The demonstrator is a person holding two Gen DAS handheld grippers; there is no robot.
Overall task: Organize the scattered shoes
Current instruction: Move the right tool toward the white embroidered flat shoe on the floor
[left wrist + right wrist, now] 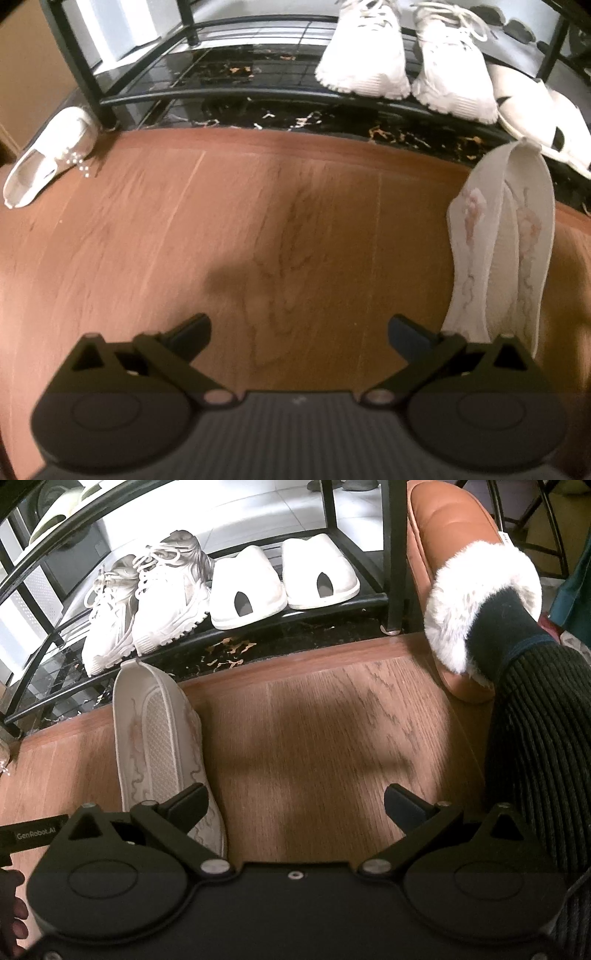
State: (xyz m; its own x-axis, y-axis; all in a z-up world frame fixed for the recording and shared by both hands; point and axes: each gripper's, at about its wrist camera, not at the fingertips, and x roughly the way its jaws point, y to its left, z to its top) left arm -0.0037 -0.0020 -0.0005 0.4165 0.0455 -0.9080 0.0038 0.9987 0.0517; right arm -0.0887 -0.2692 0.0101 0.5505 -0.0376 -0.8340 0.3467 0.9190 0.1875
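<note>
On the wood floor point(314, 716) an embroidered slip-on point(162, 746) lies before the rack point(391, 554); a white shoe point(48, 155) (blurred, possibly beaded) waits leftward. Left gripper point(299, 332) and right gripper point(295, 808) gape wide, holding nothing.

Left claw point(299, 332): matte black body with ribbed centre plate, two round side discs, silver pivot screws, triangular cut-outs. Right claw point(295, 806): same black build, smooth centre plate with one small screw; left of it, a white "GenRobot.AI" label. Person: dark ribbed trouser leg point(543, 760), dark sock point(502, 624), fur-trimmed tan slipper point(454, 528).
</note>
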